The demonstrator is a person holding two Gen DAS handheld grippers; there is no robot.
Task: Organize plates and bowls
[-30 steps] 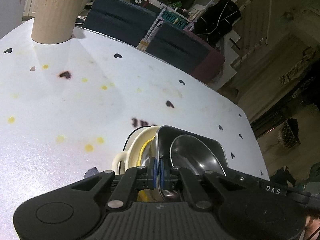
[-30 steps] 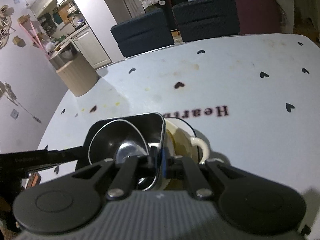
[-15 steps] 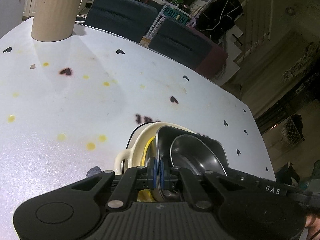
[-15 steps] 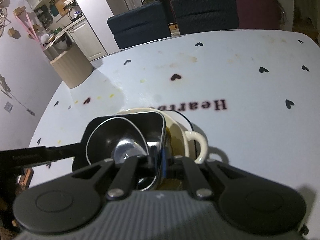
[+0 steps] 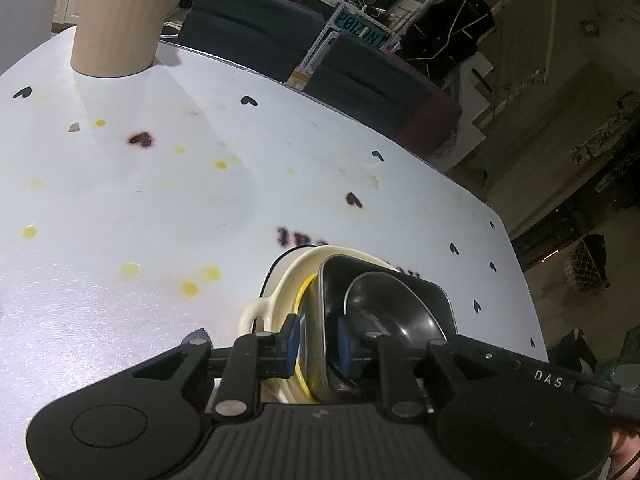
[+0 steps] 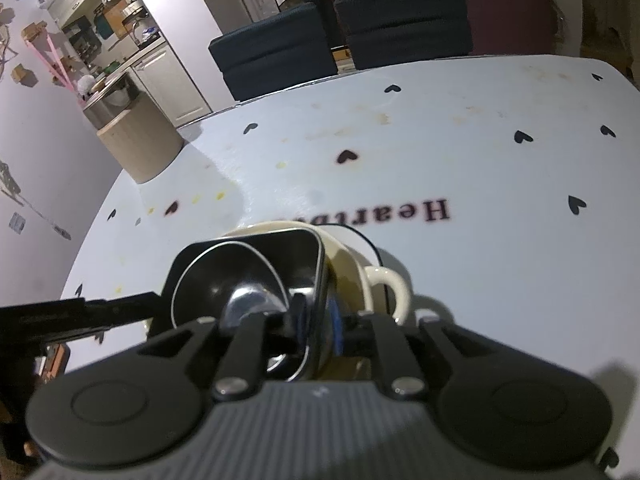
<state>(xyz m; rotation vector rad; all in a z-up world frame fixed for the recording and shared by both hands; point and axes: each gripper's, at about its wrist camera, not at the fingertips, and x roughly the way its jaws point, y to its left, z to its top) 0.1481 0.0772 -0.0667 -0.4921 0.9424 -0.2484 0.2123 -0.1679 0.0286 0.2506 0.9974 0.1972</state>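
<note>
A rectangular steel container point(image 5: 432, 292) holding a round steel bowl point(image 5: 384, 304) rests in a cream handled bowl point(image 5: 288, 276) with a yellow rim inside it, on the white heart-print table point(image 5: 120, 200). My left gripper point(image 5: 317, 340) straddles the container's near wall; its jaws are opening and the blue pads stand off the rim. My right gripper point(image 6: 318, 322) straddles the opposite wall of the container point(image 6: 296, 244), also opening, with its pads clear of the metal. The round bowl point(image 6: 216, 280) and the cream bowl's handle point(image 6: 388, 280) show in the right wrist view.
A beige ribbed canister point(image 5: 116, 32) stands at the table's far left corner. Dark blue chairs point(image 5: 256, 20) sit beyond the far edge. Yellow stains dot the tabletop. The table's right edge point(image 5: 516, 248) falls off to a dim floor.
Both grippers were shut on the steel container's rim; now both pairs of pads have parted from it. The stack sits a little lower in the cream bowl.
</note>
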